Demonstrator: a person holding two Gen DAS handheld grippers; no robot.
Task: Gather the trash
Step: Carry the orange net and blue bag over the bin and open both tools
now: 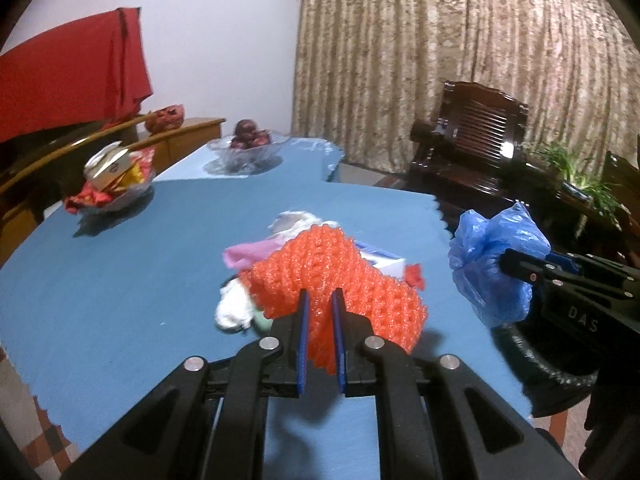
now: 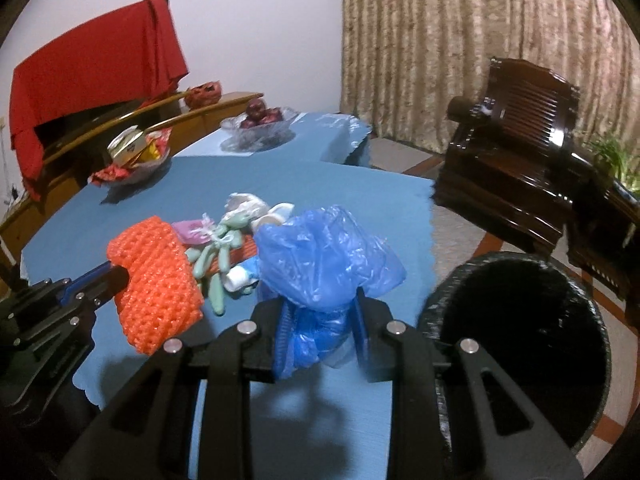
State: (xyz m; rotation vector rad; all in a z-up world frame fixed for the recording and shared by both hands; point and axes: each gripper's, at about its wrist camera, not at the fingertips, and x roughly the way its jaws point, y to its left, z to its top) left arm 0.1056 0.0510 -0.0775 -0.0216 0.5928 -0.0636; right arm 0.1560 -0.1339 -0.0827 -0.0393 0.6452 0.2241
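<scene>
The orange foam net [image 1: 340, 280], light and springy, was pinched at its lower fold by the left tongs [image 1: 321, 304] above the desk [image 1: 120, 264], while the blue plastic bag [image 2: 324, 264], apparently limp and slippery, was clamped by the right tongs [image 2: 320, 316], the bin [image 2: 520, 320] at three o'clock.

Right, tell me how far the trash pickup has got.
Nothing visibly binned yet. In hand: left tool grips the orange foam net; right tool grips the blue plastic bag. Left: drop both in the black bin, then clear the pile on the table.
</scene>
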